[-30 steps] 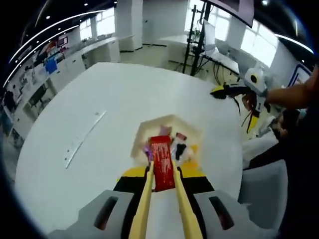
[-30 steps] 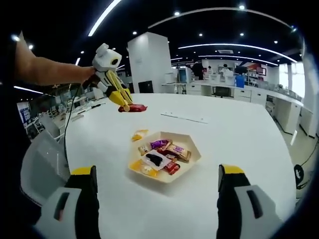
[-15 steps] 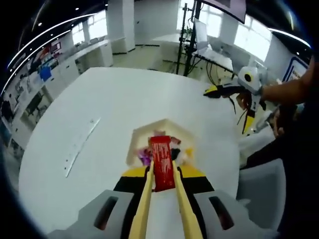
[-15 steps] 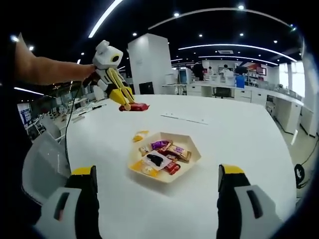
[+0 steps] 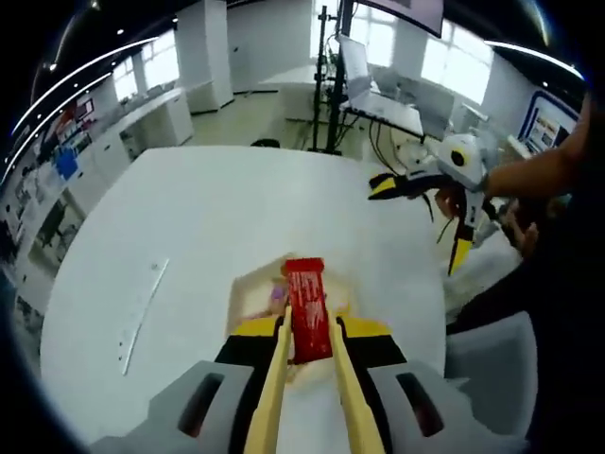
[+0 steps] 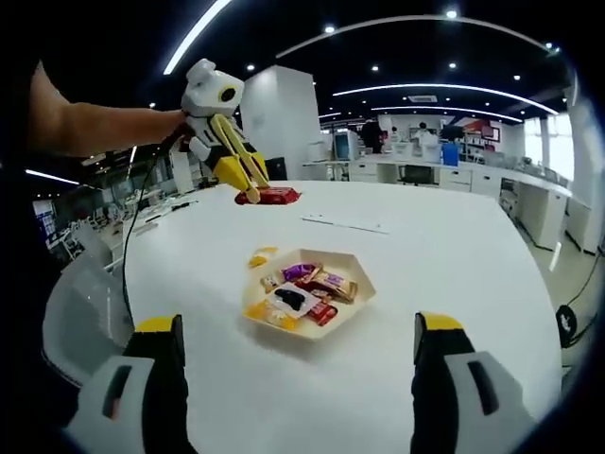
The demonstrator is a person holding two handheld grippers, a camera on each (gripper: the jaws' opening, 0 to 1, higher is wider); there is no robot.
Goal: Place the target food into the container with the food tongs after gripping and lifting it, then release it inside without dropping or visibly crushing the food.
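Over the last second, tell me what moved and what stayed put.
The left gripper, shut on the red snack bar, has carried it forward and higher in the right gripper view, drawing nearer above the hexagonal tray. No release: the bar stays clamped between its jaws. The tray, the snacks in it, the yellow packet beside it and the open right gripper kept their places.

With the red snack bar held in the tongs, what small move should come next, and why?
Probably lower the left gripper toward the tray: the red snack bar hangs clamped high above the table, so opening now would drop it.
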